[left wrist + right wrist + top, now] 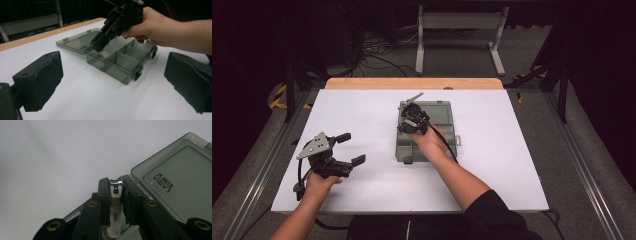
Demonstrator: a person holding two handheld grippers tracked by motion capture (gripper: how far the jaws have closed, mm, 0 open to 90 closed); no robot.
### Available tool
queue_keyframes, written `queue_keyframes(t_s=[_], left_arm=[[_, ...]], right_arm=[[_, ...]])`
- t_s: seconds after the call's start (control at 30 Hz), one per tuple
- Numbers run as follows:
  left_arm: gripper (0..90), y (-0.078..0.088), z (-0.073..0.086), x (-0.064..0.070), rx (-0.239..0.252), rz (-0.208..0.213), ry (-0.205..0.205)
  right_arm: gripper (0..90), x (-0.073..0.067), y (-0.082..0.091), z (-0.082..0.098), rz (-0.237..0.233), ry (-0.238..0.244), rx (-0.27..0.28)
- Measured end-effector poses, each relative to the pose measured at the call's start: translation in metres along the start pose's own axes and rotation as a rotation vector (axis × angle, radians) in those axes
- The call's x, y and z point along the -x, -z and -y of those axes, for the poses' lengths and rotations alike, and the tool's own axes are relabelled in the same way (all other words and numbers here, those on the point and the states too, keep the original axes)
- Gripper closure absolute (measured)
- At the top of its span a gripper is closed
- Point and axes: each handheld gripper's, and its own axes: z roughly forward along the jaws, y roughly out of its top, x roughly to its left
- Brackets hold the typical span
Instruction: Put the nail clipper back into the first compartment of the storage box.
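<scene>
White nail clipper, above open organizer box

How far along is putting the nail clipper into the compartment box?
Done: the box lies open, lid flat on the table. In hand: the right hand-held gripper clamps the nail clipper at the box's lid-side corner. Left: lowering, releasing, closing. The left hand-held gripper waits open, apart.

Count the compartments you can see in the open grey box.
4 visible in the organizer box: two along the near side, two behind; the right gripper with the nail clipper may hide more.
</scene>
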Motion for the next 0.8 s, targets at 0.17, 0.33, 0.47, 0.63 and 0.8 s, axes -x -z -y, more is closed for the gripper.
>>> queue_keyframes(t_s=[0.17, 0.33, 0.47, 0.63, 0.8], left_arm=[[2.9, 0.0000, 0.0000, -0.0001, 0.000, 0.001, -0.001], [2.9, 0.0001, -0.0001, 0.0001, -0.003, 0.001, -0.001], [2.9, -0.0004, 0.0000, 0.0005, -0.002, -0.002, -0.004], [3.3, -0.0005, 0.0002, -0.0002, 0.001, 0.000, 0.001], [6.9, -0.0004, -0.0004, -0.0003, 0.011, -0.005, 0.003]], right_arm=[[77.6, 0.0020, -0.0006, 0.0013, 0.001, -0.024, -0.010], [77.2, 0.0026, -0.0008, 0.0012, -0.003, -0.034, -0.012], [71.8, 0.0035, -0.0025, 0.0010, 0.008, -0.032, -0.012], [70.7, 0.0048, -0.0018, 0.0015, 0.012, -0.045, -0.012], [80.1, 0.0045, 0.0068, 0.0005, 0.009, -0.032, 0.009]])
